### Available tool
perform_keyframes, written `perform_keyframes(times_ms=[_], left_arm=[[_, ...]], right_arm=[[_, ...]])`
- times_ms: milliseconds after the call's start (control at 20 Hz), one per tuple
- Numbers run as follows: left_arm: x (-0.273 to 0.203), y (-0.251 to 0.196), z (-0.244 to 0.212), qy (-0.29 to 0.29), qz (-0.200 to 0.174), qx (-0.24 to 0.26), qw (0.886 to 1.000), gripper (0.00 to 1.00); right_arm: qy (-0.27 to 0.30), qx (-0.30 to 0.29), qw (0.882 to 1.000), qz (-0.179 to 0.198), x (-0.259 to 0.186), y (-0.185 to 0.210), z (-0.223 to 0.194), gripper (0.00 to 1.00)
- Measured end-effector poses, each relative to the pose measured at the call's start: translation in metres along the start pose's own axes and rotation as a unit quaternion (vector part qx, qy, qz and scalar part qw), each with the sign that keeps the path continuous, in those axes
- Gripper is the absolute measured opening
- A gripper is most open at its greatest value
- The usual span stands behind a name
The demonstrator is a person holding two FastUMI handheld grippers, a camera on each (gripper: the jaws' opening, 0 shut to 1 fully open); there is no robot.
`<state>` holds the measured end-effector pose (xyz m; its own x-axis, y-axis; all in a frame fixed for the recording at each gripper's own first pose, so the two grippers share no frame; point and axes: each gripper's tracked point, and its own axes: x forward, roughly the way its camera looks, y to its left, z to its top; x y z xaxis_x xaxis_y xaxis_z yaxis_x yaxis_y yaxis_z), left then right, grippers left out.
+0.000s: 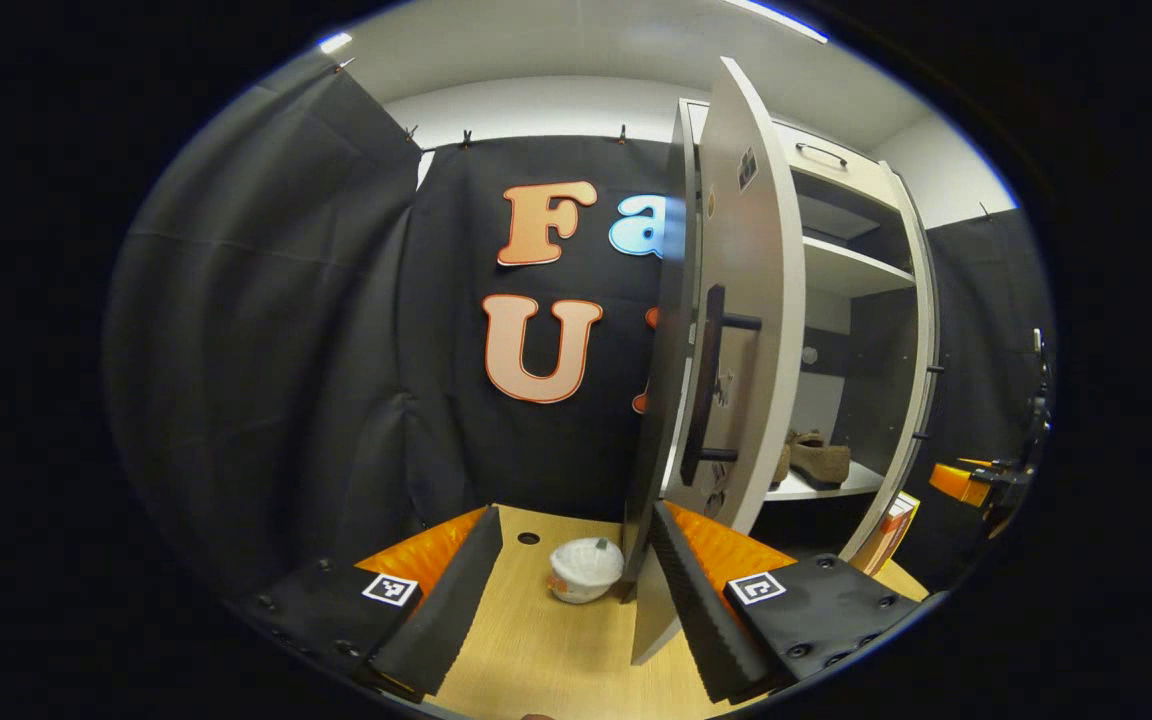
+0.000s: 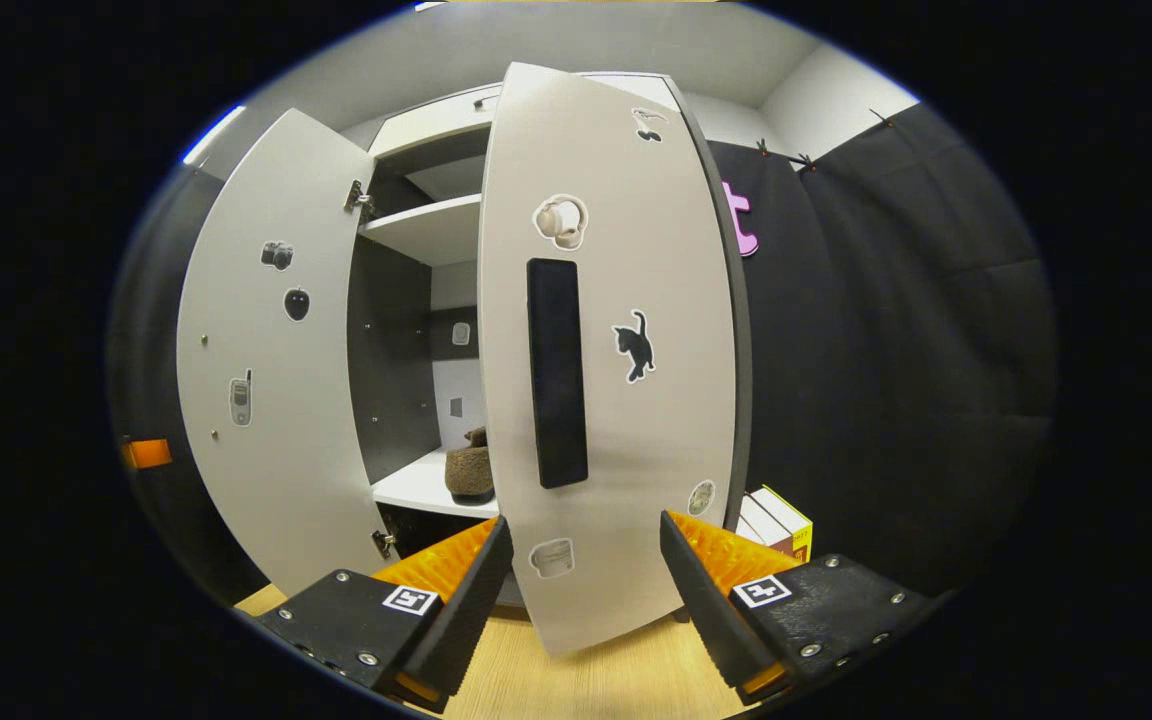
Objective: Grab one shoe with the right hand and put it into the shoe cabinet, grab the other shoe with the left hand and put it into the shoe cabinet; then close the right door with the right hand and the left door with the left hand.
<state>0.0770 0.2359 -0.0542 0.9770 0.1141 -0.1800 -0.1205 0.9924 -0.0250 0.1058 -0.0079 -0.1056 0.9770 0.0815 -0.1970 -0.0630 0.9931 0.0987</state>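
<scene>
Shoes (image 1: 816,460) sit half hidden behind the doors (image 2: 616,350); both grippers' fingers (image 2: 466,590) spread.

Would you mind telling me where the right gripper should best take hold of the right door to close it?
Probably by the handle: a long black upright bar on the right door's outer face. Come straight at that face, the open right gripper raised to it, fingers either side of the bar. The door is ajar, so it can swing shut.
</scene>
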Motion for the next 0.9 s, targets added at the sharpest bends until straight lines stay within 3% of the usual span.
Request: perform_keyframes(times_ms=[50,100,400,500,900], left_arm=[[0.008,0.001,-0.003,0.0,-0.004,0.003,1.0,0.99],[0.016,0.002,-0.008,0.005,-0.008,0.004,1.0,0.94],[0.054,-0.009,-0.032,0.027,-0.038,-0.006,0.999,0.95],[0.061,-0.019,-0.034,0.03,-0.054,-0.009,0.998,0.99],[0.065,-0.043,-0.04,0.029,-0.087,-0.012,0.996,0.97]], right_arm=[[0.001,0.0,1.0,-0.003,-0.001,0.003,-0.002,0.92],[0.002,0.0,1.0,-0.005,-0.001,0.005,-0.002,0.92],[-0.001,-0.006,1.0,-0.028,-0.011,0.001,-0.003,0.92],[-0.002,-0.007,0.999,-0.036,-0.017,-0.003,-0.003,0.92],[-0.007,-0.006,0.998,-0.058,-0.032,-0.018,0.001,0.92]])
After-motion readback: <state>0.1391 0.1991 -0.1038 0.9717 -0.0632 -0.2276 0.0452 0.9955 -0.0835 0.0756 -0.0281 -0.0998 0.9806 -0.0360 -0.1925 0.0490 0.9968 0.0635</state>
